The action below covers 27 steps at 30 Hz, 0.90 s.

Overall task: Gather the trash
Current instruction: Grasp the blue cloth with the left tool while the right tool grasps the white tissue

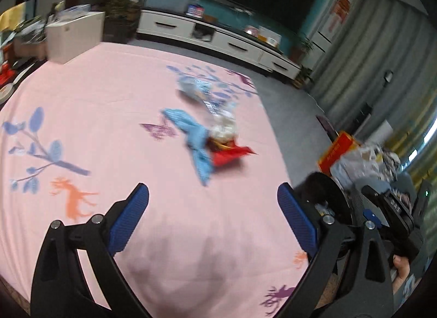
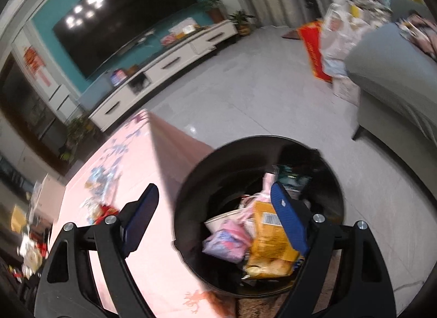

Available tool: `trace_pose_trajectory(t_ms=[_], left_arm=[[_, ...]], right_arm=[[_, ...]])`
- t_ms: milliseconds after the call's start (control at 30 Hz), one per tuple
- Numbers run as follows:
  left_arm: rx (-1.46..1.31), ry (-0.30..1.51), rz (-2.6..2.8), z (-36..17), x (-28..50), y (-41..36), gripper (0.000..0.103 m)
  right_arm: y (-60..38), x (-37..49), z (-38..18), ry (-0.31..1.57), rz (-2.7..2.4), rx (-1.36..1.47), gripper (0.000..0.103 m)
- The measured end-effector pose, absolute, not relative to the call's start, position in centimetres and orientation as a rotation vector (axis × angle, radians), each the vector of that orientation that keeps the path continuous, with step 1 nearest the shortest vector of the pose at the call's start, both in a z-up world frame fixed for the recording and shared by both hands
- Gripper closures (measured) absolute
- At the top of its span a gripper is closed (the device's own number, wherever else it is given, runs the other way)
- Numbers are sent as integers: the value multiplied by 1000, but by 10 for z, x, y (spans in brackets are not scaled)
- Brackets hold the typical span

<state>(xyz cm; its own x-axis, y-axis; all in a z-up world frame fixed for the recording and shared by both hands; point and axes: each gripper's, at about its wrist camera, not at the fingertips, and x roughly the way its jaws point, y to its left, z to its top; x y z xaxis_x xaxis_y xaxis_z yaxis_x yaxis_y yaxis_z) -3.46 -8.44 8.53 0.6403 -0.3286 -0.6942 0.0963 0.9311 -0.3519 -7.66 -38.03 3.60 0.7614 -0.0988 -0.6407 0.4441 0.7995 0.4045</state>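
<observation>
In the left wrist view, trash lies on the pink tablecloth: a light blue cloth-like piece, a red wrapper with a whitish crumpled bag on it, and a clear bluish wrapper farther back. My left gripper is open and empty, well short of them. In the right wrist view, my right gripper is open and empty above a black bin beside the table. The bin holds a yellow snack bag, a pink wrapper and other trash.
The table's right edge drops to a grey floor. A white TV cabinet stands behind. A white box sits at the table's far left. A grey sofa and a red bag stand to the right.
</observation>
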Motion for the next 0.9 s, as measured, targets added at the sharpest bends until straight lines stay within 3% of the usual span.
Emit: trace_pose_trajectory(t_ms=[300,433,500,567,667,867,900], left_arm=[[-374,867,-169,58,-29,-27,11],[-419,881,-173,49,-17,-12,23],[-441,890,-184,46,-7,-11,27],[-462,901,-216,44,4,-14,40],[-453,918,-234,42,24,-22,55],[-434,973,-310,29,66,-47,59],[-425,981,-313,27,69,-50,59]], right_arm=[[-277,-2,56,737,-24,377,23],[-225,48,56,792,100,262,32],[-215,74,47,857,177,311,50],[-207,95,42,896,166,312,57],[-197,120,35,930,192,286,58],[-184,144,7,1000,167,194,58],[-183,145,3,1008,165,175,64]])
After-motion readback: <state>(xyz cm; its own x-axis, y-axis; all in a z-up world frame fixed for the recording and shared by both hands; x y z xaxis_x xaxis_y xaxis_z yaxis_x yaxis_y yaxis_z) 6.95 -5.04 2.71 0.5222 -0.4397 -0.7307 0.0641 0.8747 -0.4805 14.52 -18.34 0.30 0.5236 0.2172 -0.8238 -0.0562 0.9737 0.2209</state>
